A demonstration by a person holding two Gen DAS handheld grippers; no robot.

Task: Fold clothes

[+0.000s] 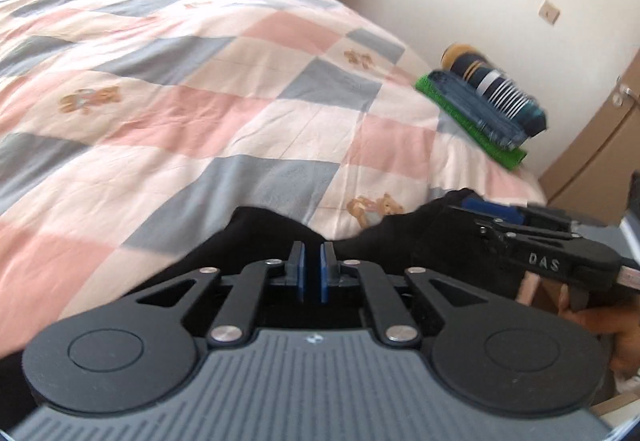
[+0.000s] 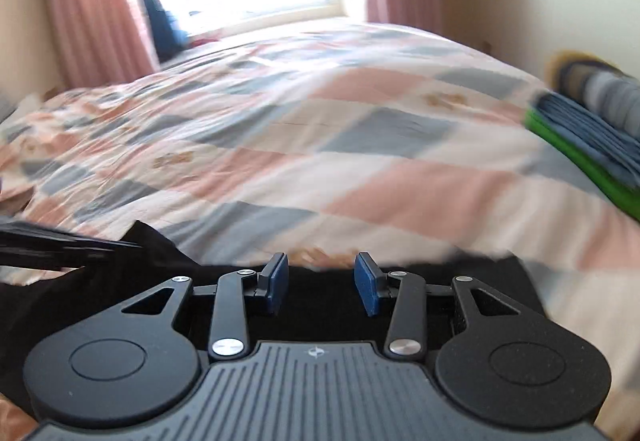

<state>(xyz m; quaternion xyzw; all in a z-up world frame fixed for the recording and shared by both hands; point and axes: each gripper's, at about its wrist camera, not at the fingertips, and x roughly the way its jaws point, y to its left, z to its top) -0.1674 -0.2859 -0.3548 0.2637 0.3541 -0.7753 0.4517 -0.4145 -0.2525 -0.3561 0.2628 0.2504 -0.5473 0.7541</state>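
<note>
Black garment [image 1: 256,241] lies under both grippers: left gripper [image 1: 313,273] nearly closed, grasp unclear; right gripper [image 2: 321,283] open, empty. Pinch one layer squarely.

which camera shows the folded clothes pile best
The left wrist view. There the folded clothes pile sits whole near the bed's far edge, and a green layer, a blue layer and a striped piece on top can be told apart. The right wrist view catches it only at the right edge, blurred and cut off.

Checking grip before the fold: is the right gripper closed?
No, the right gripper has a wide gap between its blue pads, above the black garment.
</note>
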